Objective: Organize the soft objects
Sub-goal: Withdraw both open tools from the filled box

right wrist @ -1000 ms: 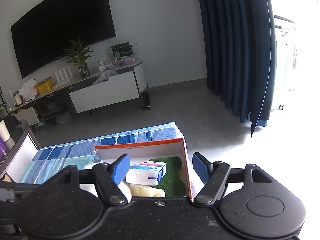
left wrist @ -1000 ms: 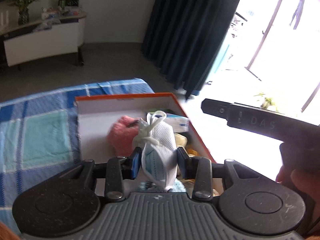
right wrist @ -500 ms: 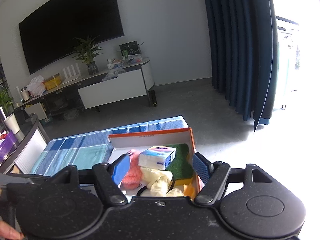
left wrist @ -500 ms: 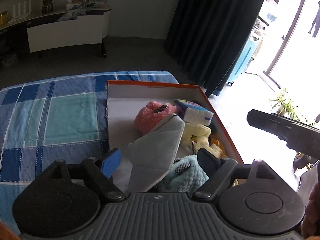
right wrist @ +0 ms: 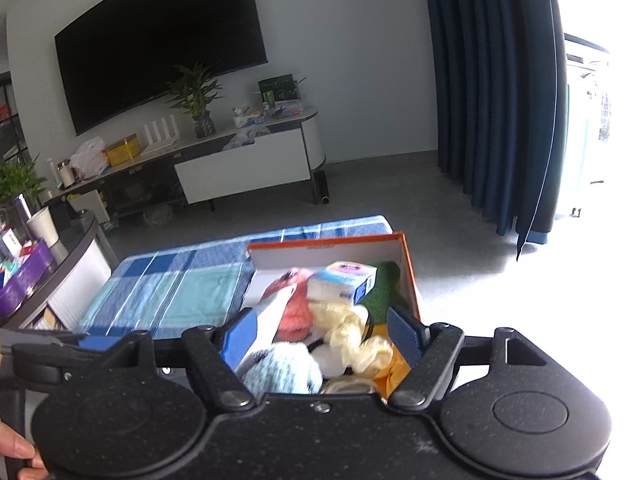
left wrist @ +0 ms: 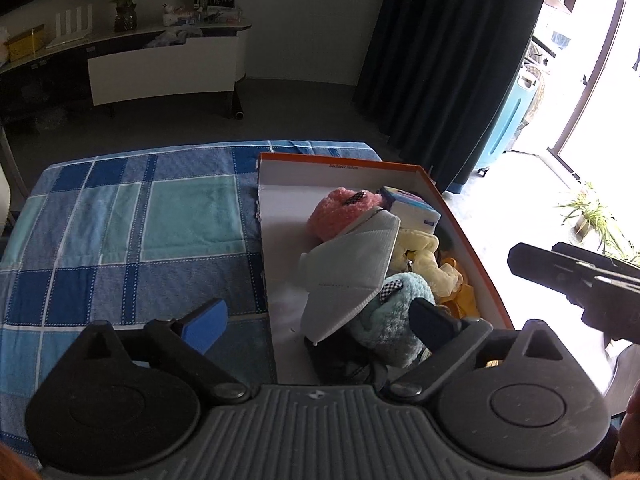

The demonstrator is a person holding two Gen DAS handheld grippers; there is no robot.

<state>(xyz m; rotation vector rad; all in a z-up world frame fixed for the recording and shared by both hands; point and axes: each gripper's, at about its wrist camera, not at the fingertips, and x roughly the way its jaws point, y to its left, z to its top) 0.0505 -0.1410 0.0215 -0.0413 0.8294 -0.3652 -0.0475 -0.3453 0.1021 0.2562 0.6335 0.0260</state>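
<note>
On the checked cloth [left wrist: 132,240], a folded white mask [left wrist: 352,276] tops the orange box [left wrist: 460,220].

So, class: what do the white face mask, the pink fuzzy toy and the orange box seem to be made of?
White face mask: probably non-woven fabric, matte, with crisp folds and seam lines.
Pink fuzzy toy: looks like plush or chenille yarn, with a nubby pile.
Orange box: likely cardboard, with thin stiff walls, white inside.

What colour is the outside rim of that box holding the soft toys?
Orange, with a white inside. The box shows best in the left wrist view.
</note>
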